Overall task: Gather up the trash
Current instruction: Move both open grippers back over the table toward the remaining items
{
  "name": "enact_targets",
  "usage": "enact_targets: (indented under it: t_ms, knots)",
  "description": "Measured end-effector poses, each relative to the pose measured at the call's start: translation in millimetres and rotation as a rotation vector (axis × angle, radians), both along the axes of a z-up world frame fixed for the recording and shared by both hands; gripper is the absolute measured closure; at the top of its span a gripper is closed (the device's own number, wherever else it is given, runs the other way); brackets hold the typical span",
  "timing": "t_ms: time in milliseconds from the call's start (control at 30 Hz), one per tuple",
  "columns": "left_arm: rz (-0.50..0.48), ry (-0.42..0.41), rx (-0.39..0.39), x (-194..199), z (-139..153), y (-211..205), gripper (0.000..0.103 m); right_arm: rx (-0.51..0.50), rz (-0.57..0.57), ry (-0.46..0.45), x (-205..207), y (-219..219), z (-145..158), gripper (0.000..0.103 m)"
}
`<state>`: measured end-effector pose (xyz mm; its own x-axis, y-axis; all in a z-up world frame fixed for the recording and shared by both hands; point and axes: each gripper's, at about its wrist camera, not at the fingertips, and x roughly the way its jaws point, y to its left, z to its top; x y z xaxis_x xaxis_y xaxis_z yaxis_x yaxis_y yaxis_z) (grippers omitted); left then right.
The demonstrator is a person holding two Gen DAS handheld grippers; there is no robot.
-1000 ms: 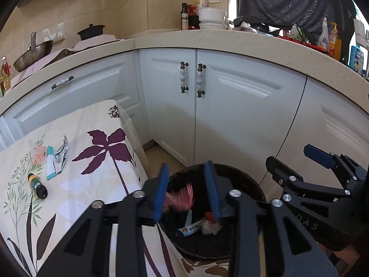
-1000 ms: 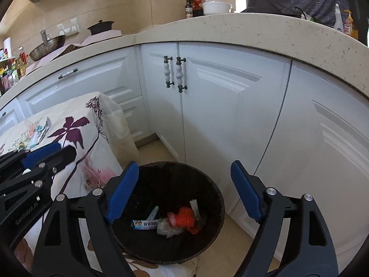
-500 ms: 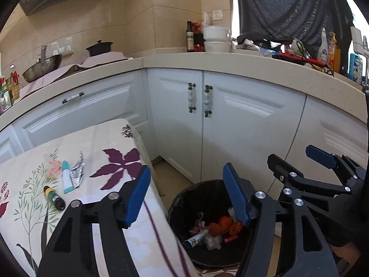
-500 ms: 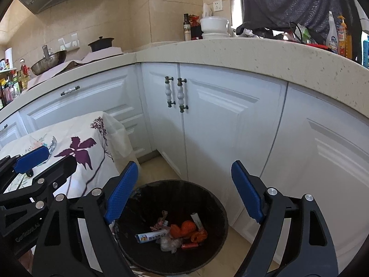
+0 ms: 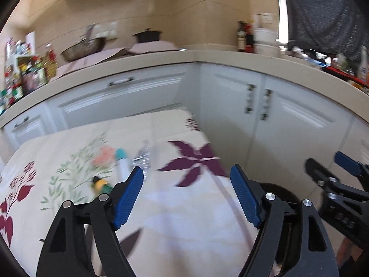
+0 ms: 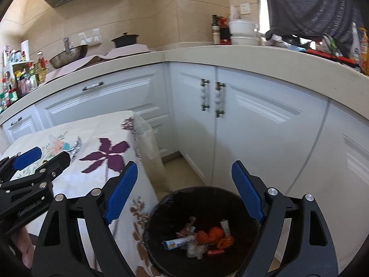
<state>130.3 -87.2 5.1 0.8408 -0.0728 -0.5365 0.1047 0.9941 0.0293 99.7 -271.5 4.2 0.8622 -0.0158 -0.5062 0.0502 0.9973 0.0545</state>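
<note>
My left gripper (image 5: 186,196) is open and empty above the flowered tablecloth (image 5: 184,219). Ahead of it on the cloth lie a white tube with a teal cap (image 5: 122,161), a crumpled foil wrapper (image 5: 143,157) and a small dark bottle with a yellow band (image 5: 100,184). My right gripper (image 6: 184,194) is open and empty above the black trash bin (image 6: 166,205), which holds a tube, orange peel and wrappers (image 6: 203,235). The bin's rim (image 5: 276,188) shows behind my left gripper's right finger.
White cabinet doors (image 6: 253,127) stand close behind the bin, under a beige counter (image 6: 230,55). The table's corner (image 6: 138,124) drops off beside the bin. A wok (image 6: 66,55) and a pot (image 6: 125,40) sit on the counter. The other gripper (image 6: 30,175) is at the left.
My left gripper opened and let a pink wrapper fall into the bin, then swung left from the bin to over the table. My right gripper rose slightly and stayed open over the bin.
</note>
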Motion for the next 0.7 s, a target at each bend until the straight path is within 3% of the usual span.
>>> enact_targets:
  t_ms: [300, 400, 633, 700]
  knots:
    - [0.205, 0.094, 0.001, 31, -19, 53, 0.024, -0.003, 0.092, 0.018, 17, 40, -4, 0.021]
    - [0.240, 0.158, -0.036, 46, -26, 64, 0.024, -0.005, 0.114, 0.029, 21, 48, -6, 0.021]
    - [0.267, 0.229, -0.021, 57, -36, 77, 0.024, -0.003, 0.135, 0.037, 26, 54, -7, 0.021]
    - [0.267, 0.257, -0.027, 58, -40, 83, 0.028, 0.001, 0.138, 0.038, 28, 55, -7, 0.021]
